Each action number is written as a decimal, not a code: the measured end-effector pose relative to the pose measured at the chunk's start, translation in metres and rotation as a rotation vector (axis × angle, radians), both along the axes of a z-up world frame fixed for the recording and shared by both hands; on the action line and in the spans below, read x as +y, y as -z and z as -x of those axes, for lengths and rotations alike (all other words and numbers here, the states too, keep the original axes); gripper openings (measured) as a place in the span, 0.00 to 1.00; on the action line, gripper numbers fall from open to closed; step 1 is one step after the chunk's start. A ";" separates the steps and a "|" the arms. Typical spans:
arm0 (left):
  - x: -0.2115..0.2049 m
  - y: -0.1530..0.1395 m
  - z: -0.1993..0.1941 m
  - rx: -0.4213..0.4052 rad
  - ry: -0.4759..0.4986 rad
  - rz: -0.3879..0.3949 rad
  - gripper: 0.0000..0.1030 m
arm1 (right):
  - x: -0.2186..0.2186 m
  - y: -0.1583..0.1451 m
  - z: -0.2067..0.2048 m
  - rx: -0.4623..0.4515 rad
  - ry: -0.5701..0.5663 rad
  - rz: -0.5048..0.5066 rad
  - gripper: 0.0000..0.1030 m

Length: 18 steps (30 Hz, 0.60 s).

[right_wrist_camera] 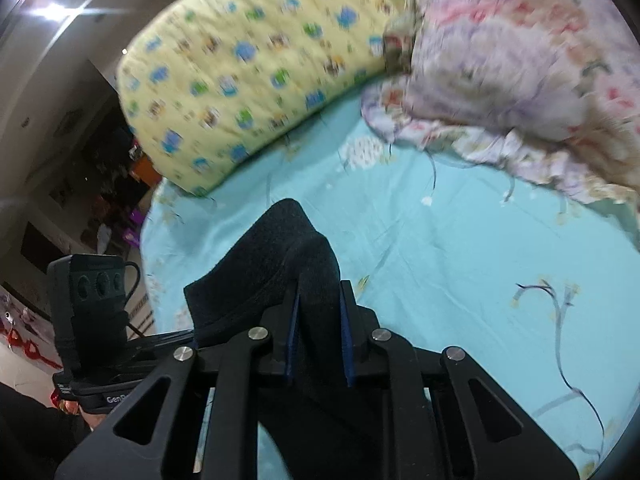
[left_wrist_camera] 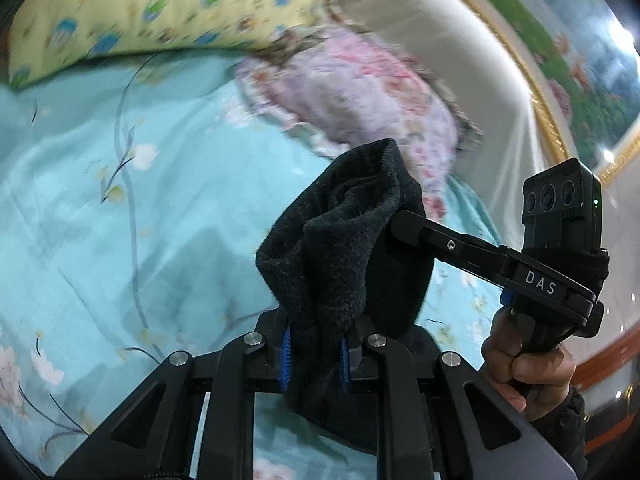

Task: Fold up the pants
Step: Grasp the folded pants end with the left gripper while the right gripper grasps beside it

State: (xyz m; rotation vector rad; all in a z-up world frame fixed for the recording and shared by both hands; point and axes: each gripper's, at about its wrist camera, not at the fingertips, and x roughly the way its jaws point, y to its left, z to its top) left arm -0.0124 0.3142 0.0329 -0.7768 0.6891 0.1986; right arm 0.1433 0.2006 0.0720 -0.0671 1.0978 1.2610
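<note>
The pants (left_wrist_camera: 340,240) are black and fuzzy, bunched and lifted above the bed. My left gripper (left_wrist_camera: 315,354) is shut on a fold of them between its blue pads. In the left wrist view my right gripper (left_wrist_camera: 404,220) comes in from the right and pinches the same bunch of fabric. In the right wrist view my right gripper (right_wrist_camera: 319,332) is shut on the black pants (right_wrist_camera: 276,264), which stand up in a peak between the blue pads. The left gripper's body (right_wrist_camera: 96,312) shows at the left there, its fingertips hidden behind the cloth.
The bed has a turquoise floral sheet (left_wrist_camera: 120,220) (right_wrist_camera: 460,260). A yellow patterned pillow (left_wrist_camera: 160,12) (right_wrist_camera: 256,68) and a pink floral pillow or quilt (left_wrist_camera: 360,96) (right_wrist_camera: 520,72) lie at the far side. A padded headboard (left_wrist_camera: 460,60) rises at the right.
</note>
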 end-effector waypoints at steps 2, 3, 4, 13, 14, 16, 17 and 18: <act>-0.015 -0.014 -0.003 -0.021 0.033 -0.018 0.16 | -0.017 -0.013 0.006 -0.014 0.019 -0.029 0.18; -0.022 -0.019 -0.003 -0.032 0.052 -0.025 0.16 | -0.028 -0.021 0.008 -0.022 0.032 -0.046 0.18; -0.029 -0.025 -0.004 -0.040 0.067 -0.034 0.16 | -0.037 -0.026 0.009 -0.026 0.042 -0.057 0.18; -0.112 -0.058 -0.014 -0.091 0.240 -0.082 0.16 | -0.131 -0.051 0.017 -0.036 0.157 -0.150 0.18; -0.125 -0.059 -0.016 -0.095 0.269 -0.082 0.16 | -0.142 -0.051 0.019 -0.038 0.171 -0.156 0.18; -0.143 -0.061 -0.018 -0.095 0.309 -0.098 0.16 | -0.167 -0.051 0.022 -0.039 0.206 -0.171 0.18; -0.157 -0.062 -0.021 -0.095 0.337 -0.107 0.16 | -0.182 -0.049 0.024 -0.038 0.228 -0.184 0.18; -0.166 -0.062 -0.023 -0.094 0.355 -0.110 0.16 | -0.197 -0.048 0.025 -0.034 0.247 -0.194 0.18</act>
